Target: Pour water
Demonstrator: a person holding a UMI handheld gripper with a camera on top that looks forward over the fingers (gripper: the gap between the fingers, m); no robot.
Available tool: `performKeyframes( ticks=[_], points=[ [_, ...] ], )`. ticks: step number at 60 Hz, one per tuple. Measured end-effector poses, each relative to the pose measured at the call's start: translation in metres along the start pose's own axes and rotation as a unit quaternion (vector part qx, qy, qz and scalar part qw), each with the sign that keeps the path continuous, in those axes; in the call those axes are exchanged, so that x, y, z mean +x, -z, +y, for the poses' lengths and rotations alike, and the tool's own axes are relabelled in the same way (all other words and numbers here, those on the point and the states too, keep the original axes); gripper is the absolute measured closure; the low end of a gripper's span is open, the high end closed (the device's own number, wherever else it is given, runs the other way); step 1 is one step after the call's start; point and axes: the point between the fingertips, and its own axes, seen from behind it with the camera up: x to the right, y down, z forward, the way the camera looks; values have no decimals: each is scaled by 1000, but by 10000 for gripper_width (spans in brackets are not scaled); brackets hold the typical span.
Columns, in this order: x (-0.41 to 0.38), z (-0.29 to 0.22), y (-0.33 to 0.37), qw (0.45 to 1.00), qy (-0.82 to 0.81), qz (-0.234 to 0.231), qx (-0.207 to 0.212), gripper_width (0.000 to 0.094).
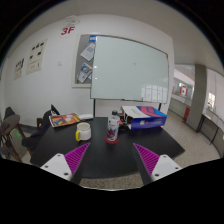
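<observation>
Two tongs pads spread open, bottle beyond them; whiteboard behind

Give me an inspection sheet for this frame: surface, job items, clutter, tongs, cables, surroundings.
Surface: dark table, beyond the fingers.
Job's things: bottle with a red label and white cup, both upright, apart, cup on the left of the bottle. No water level can be made out.
Clutter: stacked boxes behind the bottle on the right; orange item behind the cup on the left.
Grippers: tongs open, holding nothing; purple pads face inward; bottle and cup lie ahead of the fingertips.
Cables: nothing seen.
Surroundings: whiteboard on the back wall, papers pinned to the left of it, black chair at the left of the table.
</observation>
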Motion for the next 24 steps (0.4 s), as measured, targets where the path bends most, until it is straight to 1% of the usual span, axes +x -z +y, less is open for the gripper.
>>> performKeyframes(
  ticks=[6,16,24],
  points=[
    [-1,2,20,1000,1,-2,2,91],
    [13,3,39,1000,7,17,11,89],
    [10,8,43,1000,12,12,4,91]
  ],
)
